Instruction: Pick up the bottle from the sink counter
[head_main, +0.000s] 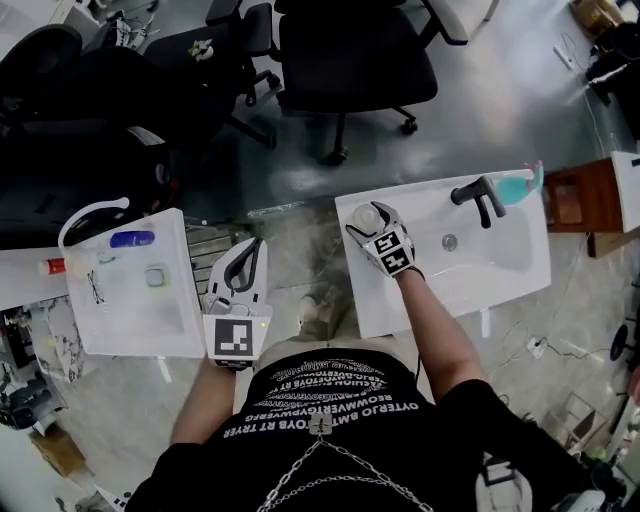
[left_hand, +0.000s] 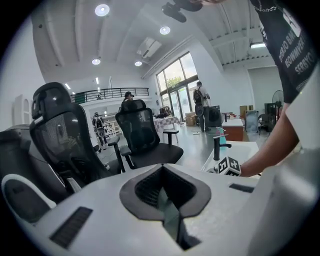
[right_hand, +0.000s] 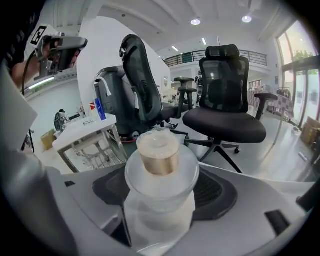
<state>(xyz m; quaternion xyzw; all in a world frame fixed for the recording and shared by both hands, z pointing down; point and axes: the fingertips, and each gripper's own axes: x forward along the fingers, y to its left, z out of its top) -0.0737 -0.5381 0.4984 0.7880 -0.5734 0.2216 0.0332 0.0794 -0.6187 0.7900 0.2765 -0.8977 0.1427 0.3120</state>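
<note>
A frosted clear bottle (head_main: 366, 216) with a gold collar under a clear cap stands upright on the near left corner of the white sink counter (head_main: 380, 300). My right gripper (head_main: 369, 221) reaches round it, jaws spread wide on either side. In the right gripper view the bottle (right_hand: 159, 155) fills the gap between the jaws of the right gripper (right_hand: 160, 210), and the pads do not visibly press on it. My left gripper (head_main: 247, 262) hangs over the floor between the two sinks. In its own view the left gripper (left_hand: 167, 200) holds nothing and its tips meet.
A black faucet (head_main: 478, 196), a teal item (head_main: 520, 186) and the drain (head_main: 450, 241) lie to the bottle's right. A second white sink (head_main: 130, 320) at the left carries a blue tube (head_main: 132, 239). Black office chairs (head_main: 350, 60) stand beyond.
</note>
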